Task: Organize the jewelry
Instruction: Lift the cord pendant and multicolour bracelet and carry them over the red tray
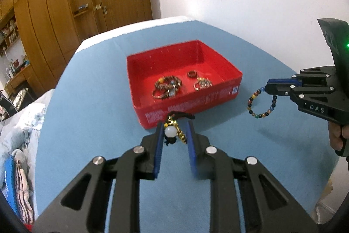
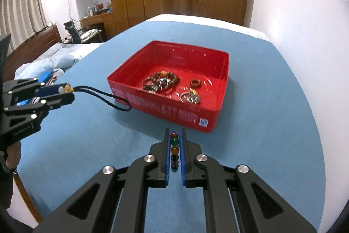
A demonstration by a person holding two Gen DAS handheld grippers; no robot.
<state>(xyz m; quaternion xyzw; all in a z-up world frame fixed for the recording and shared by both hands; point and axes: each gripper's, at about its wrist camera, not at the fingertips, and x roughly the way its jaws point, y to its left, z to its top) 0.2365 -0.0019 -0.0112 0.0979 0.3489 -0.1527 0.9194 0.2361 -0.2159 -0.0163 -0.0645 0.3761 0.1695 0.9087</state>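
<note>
A red box (image 1: 196, 105) (image 2: 152, 106) sits on the blue tabletop (image 1: 91, 102), holding a pile of bracelets (image 1: 168, 86) (image 2: 161, 81), a brown ring (image 1: 192, 74) (image 2: 194, 83) and a gold cluster (image 1: 202, 84) (image 2: 192, 97). My left gripper (image 1: 175, 123) (image 2: 70, 92) is shut on a pendant (image 1: 172, 131) with a white bead and gold charm. Its black cord (image 2: 109, 99) loops out toward the box's front wall. My right gripper (image 2: 175, 130) (image 1: 265, 88) is shut on a multicoloured bead bracelet (image 2: 174, 145) (image 1: 261, 105) that hangs above the table, right of the box.
The blue tabletop (image 2: 261, 80) ends at a white far edge near the wall. A bed with rumpled bedding (image 2: 54, 58) lies off the table's left side. Wooden wardrobes (image 1: 54, 14) and a door stand behind. A hand (image 1: 336, 137) grips the right handle.
</note>
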